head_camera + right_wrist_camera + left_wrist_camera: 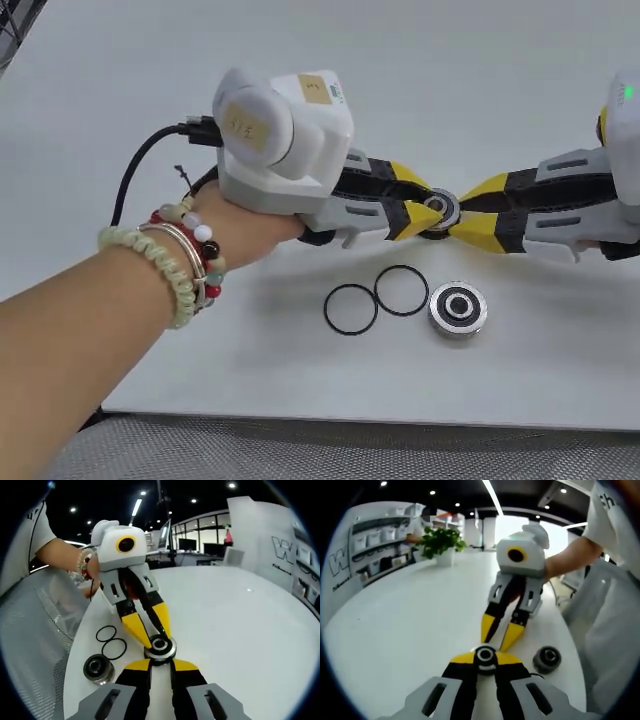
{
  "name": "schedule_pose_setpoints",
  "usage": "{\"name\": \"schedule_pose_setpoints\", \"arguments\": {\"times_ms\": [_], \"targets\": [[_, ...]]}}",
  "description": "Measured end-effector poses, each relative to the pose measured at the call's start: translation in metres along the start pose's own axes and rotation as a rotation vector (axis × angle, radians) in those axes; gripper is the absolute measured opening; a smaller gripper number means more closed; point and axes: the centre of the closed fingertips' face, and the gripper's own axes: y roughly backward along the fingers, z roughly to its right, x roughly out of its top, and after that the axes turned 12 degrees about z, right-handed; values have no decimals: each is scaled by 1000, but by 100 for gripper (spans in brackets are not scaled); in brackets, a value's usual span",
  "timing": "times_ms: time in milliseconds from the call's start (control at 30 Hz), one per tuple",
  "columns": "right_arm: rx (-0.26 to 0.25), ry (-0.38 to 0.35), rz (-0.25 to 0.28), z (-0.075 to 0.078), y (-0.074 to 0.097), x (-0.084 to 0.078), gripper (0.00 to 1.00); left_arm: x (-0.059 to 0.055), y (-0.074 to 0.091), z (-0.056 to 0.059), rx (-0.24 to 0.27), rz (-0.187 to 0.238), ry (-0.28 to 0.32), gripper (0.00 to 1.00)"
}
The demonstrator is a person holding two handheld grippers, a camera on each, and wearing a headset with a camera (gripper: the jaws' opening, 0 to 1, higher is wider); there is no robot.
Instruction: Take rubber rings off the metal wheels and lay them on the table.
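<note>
Left claw (486, 660) in your hand is closed on a metal wheel (438, 207), held up above the white desk (300, 380). Your right claw (160, 664) meets it head-on from the other side, jaws narrow, its yellow tips pressed to the same wheel (the two claws sit nose to nose). Below them on the desk lie two black rubber rings (377, 300), flat and touching each other. Just beside the rings a second wheel (458, 308) rests on its face.
</note>
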Motion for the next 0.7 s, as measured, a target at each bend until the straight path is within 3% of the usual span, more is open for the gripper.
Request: {"name": "schedule_pose_setpoints", "arguments": {"times_ms": [300,433,700], "targets": [[-8,33,-17,2,1,-2,7,0,1,-1,7,0,4,14],[-26,83,-43,1,1,-3,5,-1,3,-3,12,1,4,14],[-77,89,-67,6,4,-2,0,-1,6,1,11,-11,9,13]]}}
